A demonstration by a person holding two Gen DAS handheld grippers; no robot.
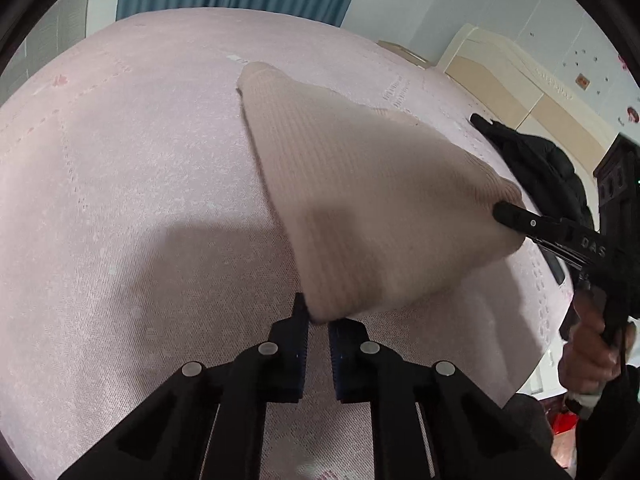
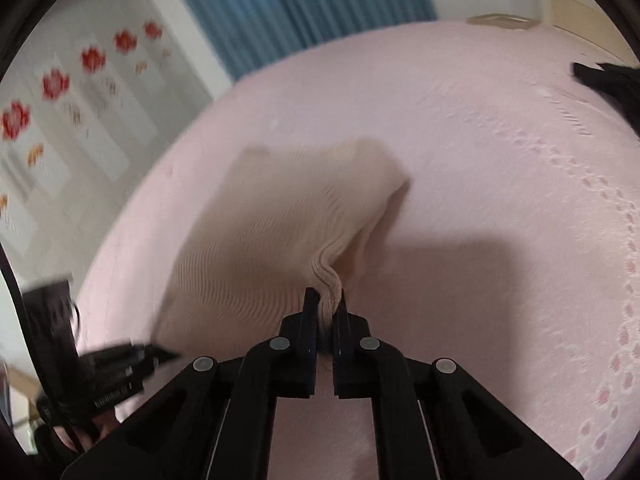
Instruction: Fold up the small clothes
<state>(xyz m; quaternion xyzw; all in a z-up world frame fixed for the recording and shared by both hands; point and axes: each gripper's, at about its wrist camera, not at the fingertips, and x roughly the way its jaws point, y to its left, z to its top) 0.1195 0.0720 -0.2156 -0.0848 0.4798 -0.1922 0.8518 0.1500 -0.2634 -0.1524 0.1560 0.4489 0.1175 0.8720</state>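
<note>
Garment, a small beige ribbed knit, lay partly on the pink bed in the left wrist view, its far end resting on the cover and its near edge lifted. The left gripper pinched the near corner, only a thin bit of cloth caught at the very tips of its jaws. Off to the right, the right gripper held the other near corner, its handle gripped by the person's hand. A black jacket lay at the bed's edge behind it. In the right wrist view, the right gripper was pressed together on a bunched ribbed hem of the garment, which sagged toward the bed between the two holds. The left gripper showed blurred at lower left. The likeliest failure, I judge, was the left corner slipping free, since so little cloth sat in those tips; uneven pulling could also skew the fold or drag the far end into wrinkles. Both grippers pointed steeply down and forward over the bed, side by side, the garment's edge stretched between them.
</note>
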